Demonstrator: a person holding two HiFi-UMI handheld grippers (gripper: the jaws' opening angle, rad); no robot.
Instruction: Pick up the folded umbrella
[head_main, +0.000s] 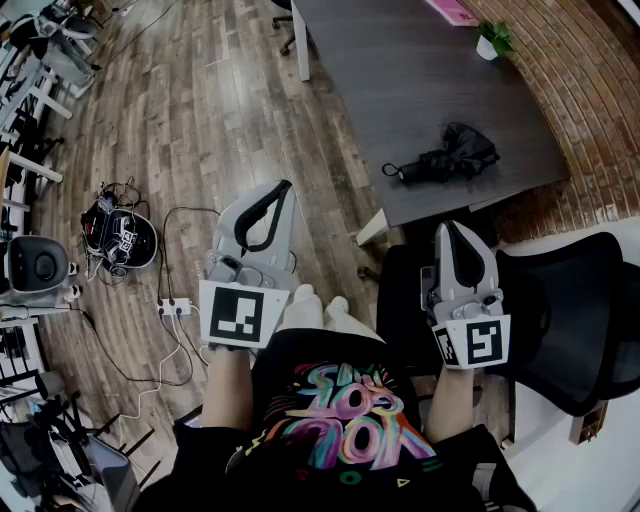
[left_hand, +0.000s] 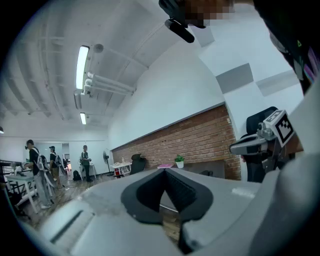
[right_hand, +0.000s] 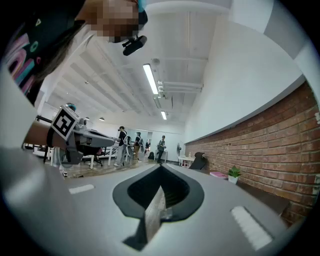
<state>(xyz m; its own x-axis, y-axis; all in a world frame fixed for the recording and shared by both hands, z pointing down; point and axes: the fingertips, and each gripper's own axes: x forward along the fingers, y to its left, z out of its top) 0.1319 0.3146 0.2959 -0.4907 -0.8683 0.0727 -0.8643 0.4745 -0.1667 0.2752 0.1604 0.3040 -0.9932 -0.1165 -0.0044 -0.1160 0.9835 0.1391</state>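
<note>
The folded black umbrella (head_main: 445, 158) lies on the dark grey table (head_main: 400, 80), near its front right corner. Both grippers are held level in front of the person's body, short of the table and apart from the umbrella. My left gripper (head_main: 286, 186) is over the wooden floor, left of the table corner, its jaws meeting at the tip (left_hand: 165, 170) with nothing between them. My right gripper (head_main: 446, 227) points at the table's near edge just below the umbrella, jaws together (right_hand: 161, 166) and empty. Each gripper shows in the other's view.
A small potted plant (head_main: 492, 40) and a pink book (head_main: 452, 10) sit at the table's far end by the brick wall (head_main: 590, 90). A black office chair (head_main: 570, 320) stands at the right. Cables and a power strip (head_main: 172, 306) lie on the floor at left. People (left_hand: 35, 155) stand far off.
</note>
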